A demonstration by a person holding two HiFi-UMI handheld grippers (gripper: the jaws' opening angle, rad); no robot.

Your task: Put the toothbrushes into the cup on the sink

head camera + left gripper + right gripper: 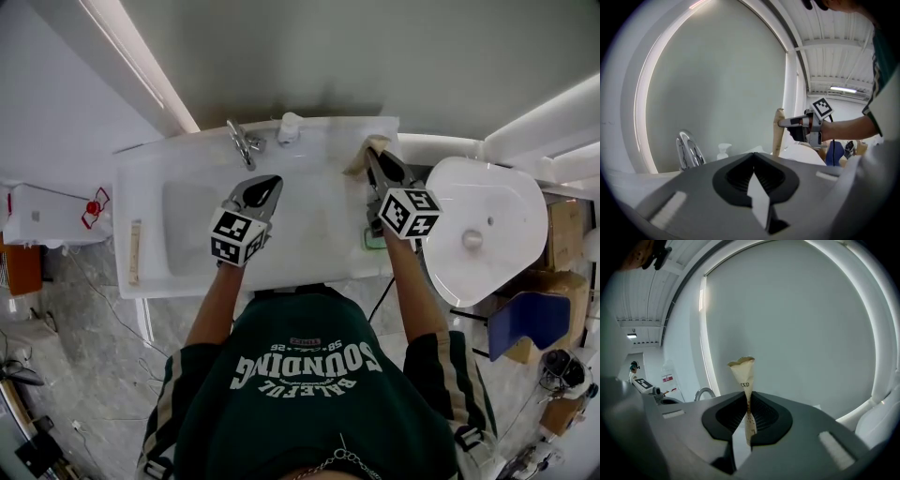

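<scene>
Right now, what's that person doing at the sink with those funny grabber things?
A person stands at a white sink with a grabber tool in each hand. The right gripper is pinching a tan paper packet and holds it upright above the back right corner of the counter. The left gripper is shut with nothing in it and hovers just in front of the tap.

Held packet: tan paper toothbrush packet, printed "END", top flared, upright, pinched at its waist in the right gripper.
Place: over the sink back rim, at 2 o'clock.
Second packet: long tan strip, flat on the rim at 9 o'clock.
</scene>
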